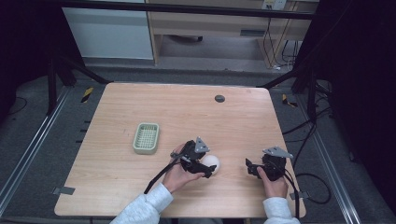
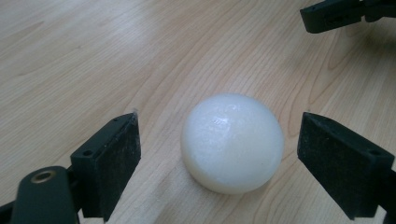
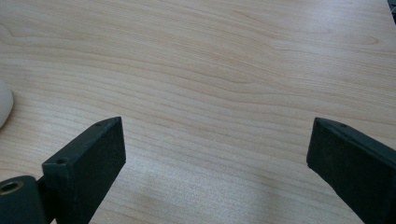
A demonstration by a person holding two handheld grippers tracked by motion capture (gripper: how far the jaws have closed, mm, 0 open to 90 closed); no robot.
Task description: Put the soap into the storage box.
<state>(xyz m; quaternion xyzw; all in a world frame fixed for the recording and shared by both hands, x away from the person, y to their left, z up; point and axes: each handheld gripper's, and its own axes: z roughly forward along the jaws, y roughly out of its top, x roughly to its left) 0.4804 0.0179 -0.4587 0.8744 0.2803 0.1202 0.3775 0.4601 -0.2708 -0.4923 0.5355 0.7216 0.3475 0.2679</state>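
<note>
A white rounded soap-like lump (image 1: 210, 163) lies on the wooden table (image 1: 187, 116), near its front middle. My left gripper (image 1: 208, 165) is open around it: in the left gripper view the lump (image 2: 232, 141) sits between the two black pads (image 2: 119, 158), with a gap on each side. My right gripper (image 1: 251, 168) is open to the right of the lump, low over bare wood, with nothing between its pads (image 3: 95, 158). The lump's edge (image 3: 3, 106) peeks in at the far left of the right gripper view. The right gripper's jaw tip (image 2: 334, 16) shows top right in the left gripper view.
A pale green slotted soap dish (image 1: 146, 138) stands left of the left gripper. A dark round grommet (image 1: 219, 98) sits near the table's far edge. Cables (image 1: 303, 135) trail off the right side. Black frame legs stand at both far corners.
</note>
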